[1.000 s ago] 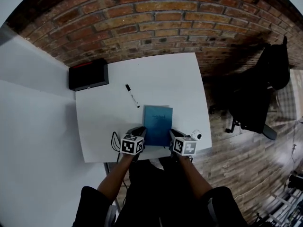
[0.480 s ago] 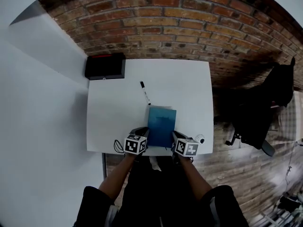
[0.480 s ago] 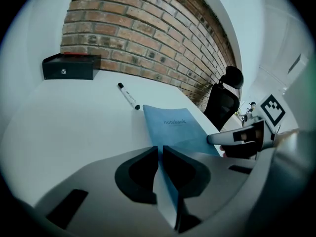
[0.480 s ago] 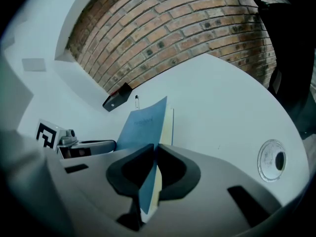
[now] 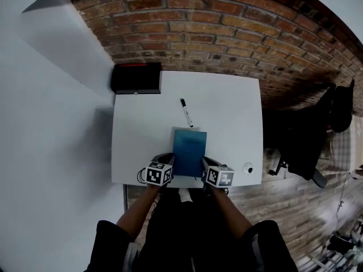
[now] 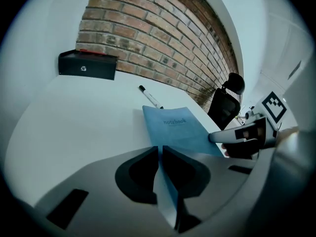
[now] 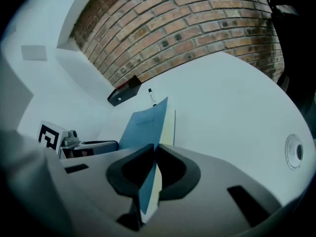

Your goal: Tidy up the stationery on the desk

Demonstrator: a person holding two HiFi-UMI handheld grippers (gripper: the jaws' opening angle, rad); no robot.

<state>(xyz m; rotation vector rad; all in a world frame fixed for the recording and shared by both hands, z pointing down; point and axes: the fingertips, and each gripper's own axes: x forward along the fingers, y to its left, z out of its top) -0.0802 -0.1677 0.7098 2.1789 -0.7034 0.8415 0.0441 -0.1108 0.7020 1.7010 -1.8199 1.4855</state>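
A blue notebook (image 5: 189,151) is held just above the white desk (image 5: 142,135) near its front edge. My left gripper (image 5: 169,160) is shut on its near left corner, and its jaws have just been closing with the cover between them. My right gripper (image 5: 206,163) is shut on the near right corner. In the left gripper view the notebook (image 6: 175,127) runs away from the jaws of the left gripper (image 6: 160,154). In the right gripper view the notebook (image 7: 145,122) stands on edge in the right gripper (image 7: 154,154). A black-capped marker pen (image 5: 186,113) lies just beyond the notebook.
A black box (image 5: 136,78) sits at the desk's far left corner against the brick wall. A small round white thing (image 5: 248,168) rests near the front right corner. A black office chair (image 5: 315,135) stands on the wood floor to the right.
Both grippers have carried the notebook to the left, away from the round white thing, so it now lies in line with the pen. The head view has shifted.
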